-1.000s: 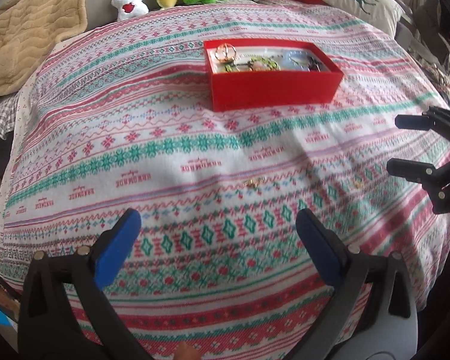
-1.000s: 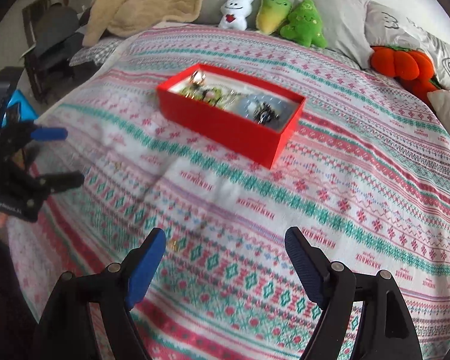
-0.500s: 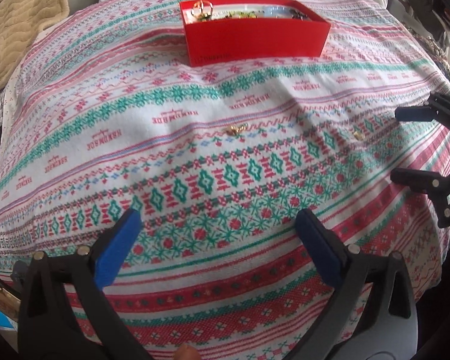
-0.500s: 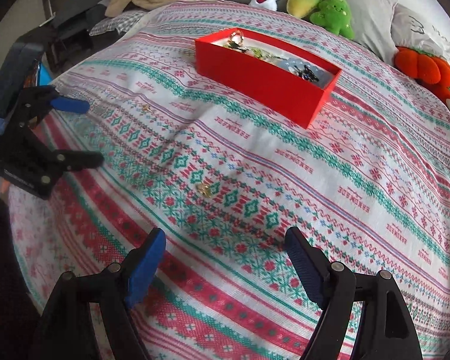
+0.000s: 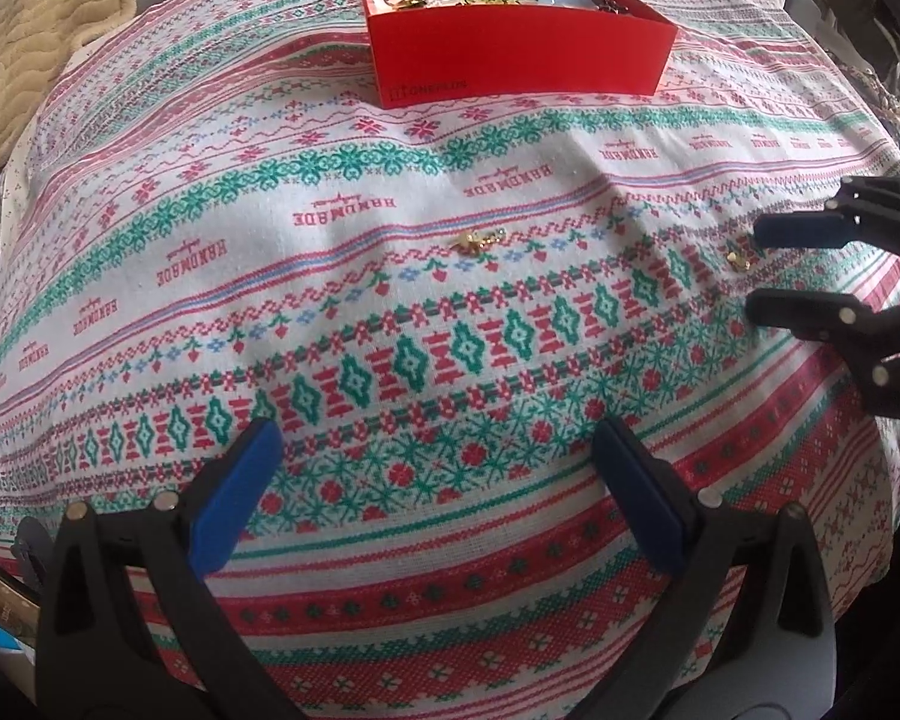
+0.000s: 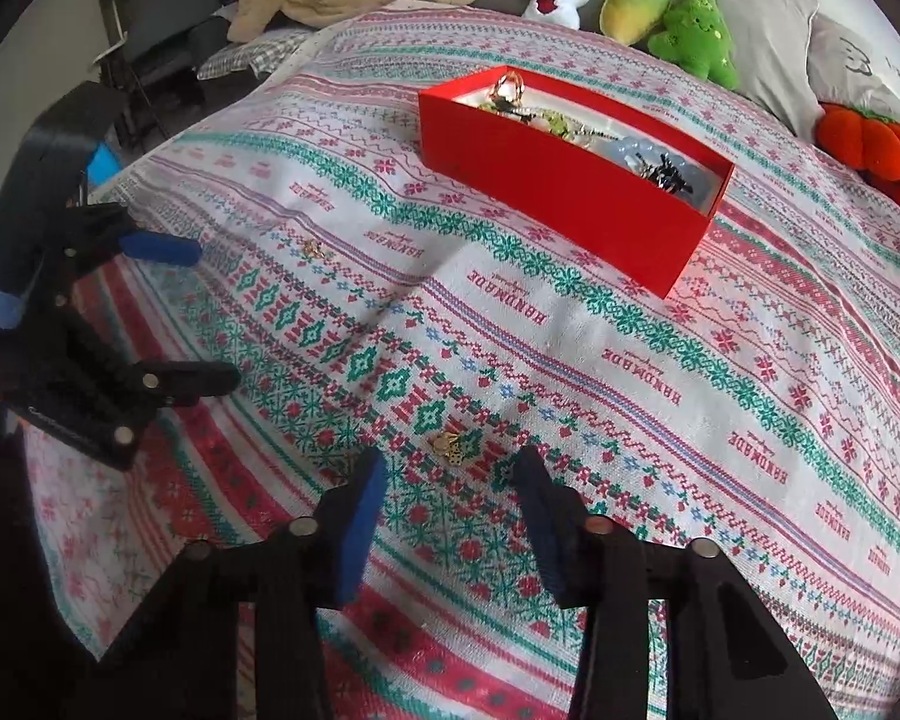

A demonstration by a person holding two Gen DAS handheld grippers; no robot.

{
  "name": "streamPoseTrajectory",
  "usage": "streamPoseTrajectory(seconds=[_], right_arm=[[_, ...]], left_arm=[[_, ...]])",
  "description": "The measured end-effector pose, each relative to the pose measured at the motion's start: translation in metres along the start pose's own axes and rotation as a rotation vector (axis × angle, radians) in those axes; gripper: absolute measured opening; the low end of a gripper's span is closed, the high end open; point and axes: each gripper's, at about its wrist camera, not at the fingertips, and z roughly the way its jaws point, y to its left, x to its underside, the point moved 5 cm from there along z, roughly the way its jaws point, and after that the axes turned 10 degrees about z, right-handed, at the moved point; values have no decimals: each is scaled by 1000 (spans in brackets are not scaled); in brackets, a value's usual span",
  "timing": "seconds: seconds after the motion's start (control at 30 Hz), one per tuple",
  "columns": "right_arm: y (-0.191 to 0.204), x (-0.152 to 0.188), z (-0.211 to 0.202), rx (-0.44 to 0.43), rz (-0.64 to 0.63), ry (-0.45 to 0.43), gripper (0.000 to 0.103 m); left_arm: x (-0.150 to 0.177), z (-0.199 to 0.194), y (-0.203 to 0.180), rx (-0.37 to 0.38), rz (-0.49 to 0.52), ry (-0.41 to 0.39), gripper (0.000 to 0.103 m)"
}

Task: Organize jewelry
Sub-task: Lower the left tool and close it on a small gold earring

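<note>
A red box [image 5: 519, 42] [image 6: 561, 180] with several jewelry pieces inside stands on the patterned bedspread. Two small gold pieces lie loose on the cloth. One [image 5: 477, 240] [image 6: 313, 249] lies ahead of my left gripper [image 5: 432, 456], which is open, empty and well short of it. The other [image 6: 450, 446] [image 5: 738, 260] lies just ahead of my right gripper [image 6: 450, 480], between the line of its open fingertips. The right gripper also shows in the left wrist view [image 5: 756, 267], the left one in the right wrist view [image 6: 210, 315].
Plush toys [image 6: 636, 6] and an orange plush [image 6: 870, 144] sit along the pillows behind the box. A beige blanket [image 5: 36, 60] lies at the far left. A chair [image 6: 162, 42] stands beyond the bed's left edge.
Both grippers have moved forward and lower toward the bedspread. The right gripper has narrowed its opening and closed in on the nearer gold piece. The box looks closer.
</note>
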Motion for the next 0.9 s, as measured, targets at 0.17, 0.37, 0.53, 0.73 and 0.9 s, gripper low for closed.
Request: streamPoseTrajectory(seconds=[0.17, 0.37, 0.53, 0.73, 0.9], right_arm=[[0, -2, 7, -11, 6, 12, 25], [6, -1, 10, -21, -16, 19, 9], [6, 0, 5, -11, -24, 7, 7], [0, -1, -4, -9, -3, -8, 7], [-1, -2, -11, -8, -4, -23, 7]], left_arm=[[-1, -3, 1, 14, 14, 4, 103], [-9, -11, 1, 35, 23, -58, 103], [-21, -21, -10, 64, 59, -123, 99], [-37, -24, -19, 161, 34, -174, 69], [-43, -16, -21, 151, 15, -172, 51]])
